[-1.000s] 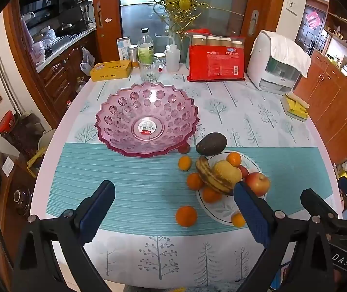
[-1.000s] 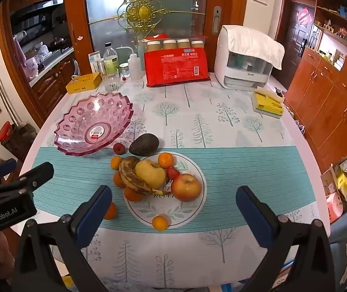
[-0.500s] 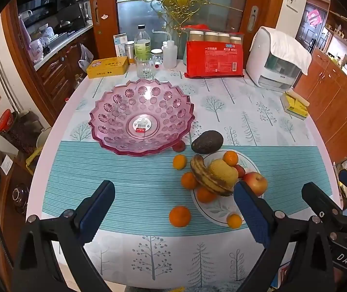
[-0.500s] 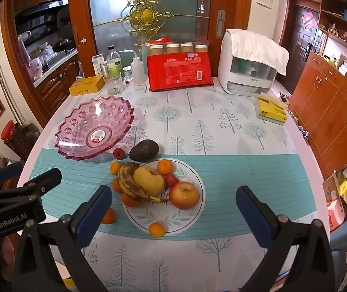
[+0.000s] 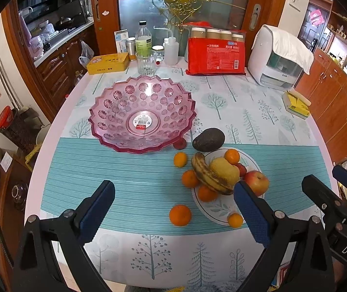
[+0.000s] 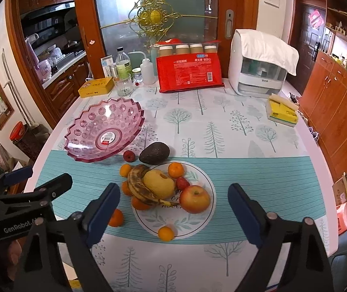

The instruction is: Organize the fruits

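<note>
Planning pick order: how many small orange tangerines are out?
6 small orange tangerines. Three on the white round plate: far rim, under the spotted banana, near rim. Three on the teal striped mat left of it. Others may hide underneath.

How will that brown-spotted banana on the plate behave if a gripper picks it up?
The banana looks overripe, so it is probably soft and may bruise under firm pads. It leans on the yellow fruit and oranges, so lifting it could let those shift or roll on the plate.

Home dining area; tablecloth-covered table (image 5: 265, 102); kitchen counter (image 5: 59, 41) behind; wooden cabinets (image 6: 338, 107).
</note>
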Tool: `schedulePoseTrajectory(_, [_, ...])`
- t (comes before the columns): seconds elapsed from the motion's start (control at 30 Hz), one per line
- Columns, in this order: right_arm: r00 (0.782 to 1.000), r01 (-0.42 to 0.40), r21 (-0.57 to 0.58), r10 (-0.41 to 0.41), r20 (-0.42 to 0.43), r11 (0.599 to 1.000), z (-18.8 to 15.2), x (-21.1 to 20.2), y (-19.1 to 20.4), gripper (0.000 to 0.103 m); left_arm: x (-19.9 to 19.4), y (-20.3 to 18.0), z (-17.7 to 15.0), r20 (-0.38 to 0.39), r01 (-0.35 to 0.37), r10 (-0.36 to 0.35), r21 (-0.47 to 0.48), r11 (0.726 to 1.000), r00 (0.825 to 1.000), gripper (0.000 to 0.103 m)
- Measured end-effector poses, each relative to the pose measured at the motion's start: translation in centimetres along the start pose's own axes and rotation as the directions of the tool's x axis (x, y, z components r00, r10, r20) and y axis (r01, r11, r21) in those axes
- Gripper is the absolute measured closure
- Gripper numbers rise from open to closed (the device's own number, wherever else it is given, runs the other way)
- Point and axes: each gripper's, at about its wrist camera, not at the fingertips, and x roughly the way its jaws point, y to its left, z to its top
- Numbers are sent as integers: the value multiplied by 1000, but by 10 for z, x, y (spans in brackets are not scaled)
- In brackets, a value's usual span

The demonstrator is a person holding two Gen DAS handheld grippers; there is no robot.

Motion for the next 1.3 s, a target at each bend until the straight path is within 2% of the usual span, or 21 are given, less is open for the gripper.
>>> schedulePoseTrajectory(0.37, [1000,17,12,-17,11,1000,0,-4,1,16,-8,3,0,2,11,-11,13,1000,1000,5])
schedulePoseTrajectory(0.8, [998,59,45,-58,-19,997,-6,-3,-2,16,-2,2,0,-20,28,-27,38,999,999,5])
schedulePoseTrajectory(1.3, [998,57,103,-53,-42,993,-12,0,-3,16,-3,8,-1,-39,17,-14,75,997,999,5])
